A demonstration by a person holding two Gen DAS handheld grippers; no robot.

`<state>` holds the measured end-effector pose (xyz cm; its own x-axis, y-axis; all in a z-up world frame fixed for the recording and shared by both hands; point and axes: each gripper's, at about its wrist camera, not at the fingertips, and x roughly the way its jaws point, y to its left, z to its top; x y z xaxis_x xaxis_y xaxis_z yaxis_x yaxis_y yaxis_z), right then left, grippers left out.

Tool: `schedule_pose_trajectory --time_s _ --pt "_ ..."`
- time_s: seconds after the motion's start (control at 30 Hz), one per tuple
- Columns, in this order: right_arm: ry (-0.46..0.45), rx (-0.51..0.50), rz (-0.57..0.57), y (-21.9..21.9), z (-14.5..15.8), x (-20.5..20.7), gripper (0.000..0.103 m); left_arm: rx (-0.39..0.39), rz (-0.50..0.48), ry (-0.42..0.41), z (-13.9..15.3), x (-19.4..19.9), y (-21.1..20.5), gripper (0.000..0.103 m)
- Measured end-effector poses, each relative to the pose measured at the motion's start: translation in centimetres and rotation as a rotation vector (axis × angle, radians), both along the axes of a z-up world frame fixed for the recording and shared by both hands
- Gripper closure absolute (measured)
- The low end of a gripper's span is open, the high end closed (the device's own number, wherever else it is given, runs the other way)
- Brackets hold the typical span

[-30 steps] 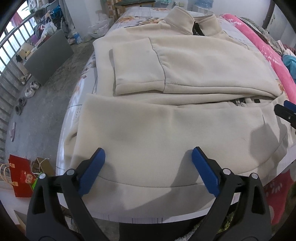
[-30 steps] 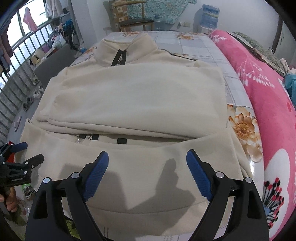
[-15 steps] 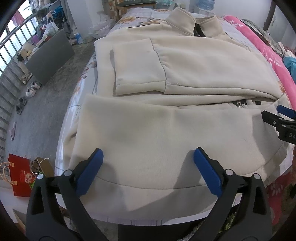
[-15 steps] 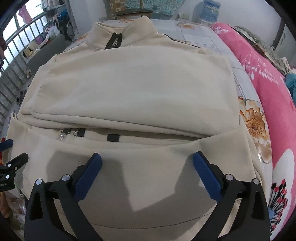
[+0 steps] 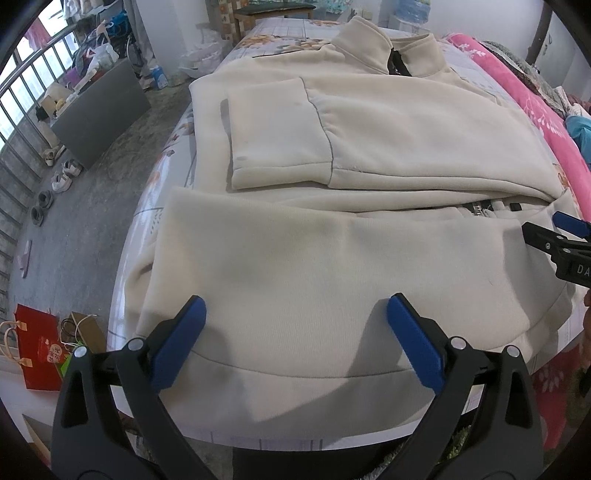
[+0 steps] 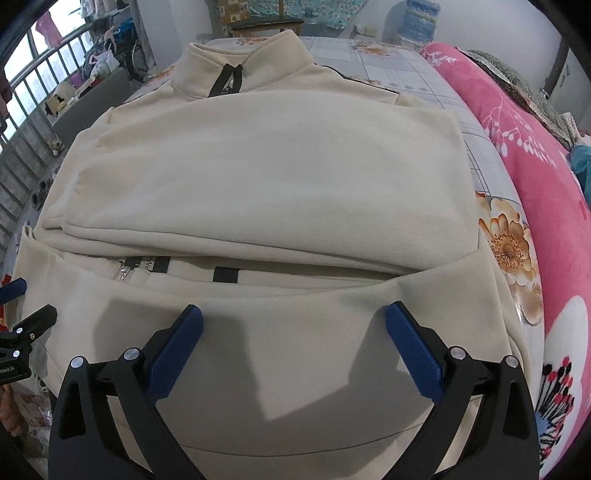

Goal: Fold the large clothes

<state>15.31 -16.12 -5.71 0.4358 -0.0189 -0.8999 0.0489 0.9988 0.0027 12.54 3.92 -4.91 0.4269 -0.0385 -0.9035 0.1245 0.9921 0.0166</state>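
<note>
A large cream zip jacket [image 5: 332,221] lies on the bed, collar at the far end, both sleeves folded across its chest. It also shows in the right wrist view [image 6: 277,192]. My left gripper [image 5: 295,317] is open and empty, just above the hem on the jacket's left half. My right gripper [image 6: 293,325] is open and empty above the hem on the right half. The right gripper's fingers [image 5: 554,236] show at the right edge of the left wrist view. The left gripper's fingers [image 6: 26,321] show at the left edge of the right wrist view.
The bed has a floral sheet [image 6: 506,243]. A pink blanket [image 6: 535,177] runs along its right side. To the left is a concrete floor with shoes [image 5: 62,177], a grey board [image 5: 99,114] and a red paper bag [image 5: 37,350]. A chair [image 6: 266,26] stands beyond the bed.
Both grippers have moved forward and lower over the jacket's hem. The jacket has not moved. Both stay open.
</note>
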Motion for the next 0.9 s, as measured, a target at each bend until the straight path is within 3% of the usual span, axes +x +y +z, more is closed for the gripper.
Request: schedule_pose_trajectory --time_s 0.9 --pt "0.003 0.000 -0.003 -0.06 -0.08 0.03 0.006 -0.003 0.008 -0.006 0.03 -0.04 -0.01 0.008"
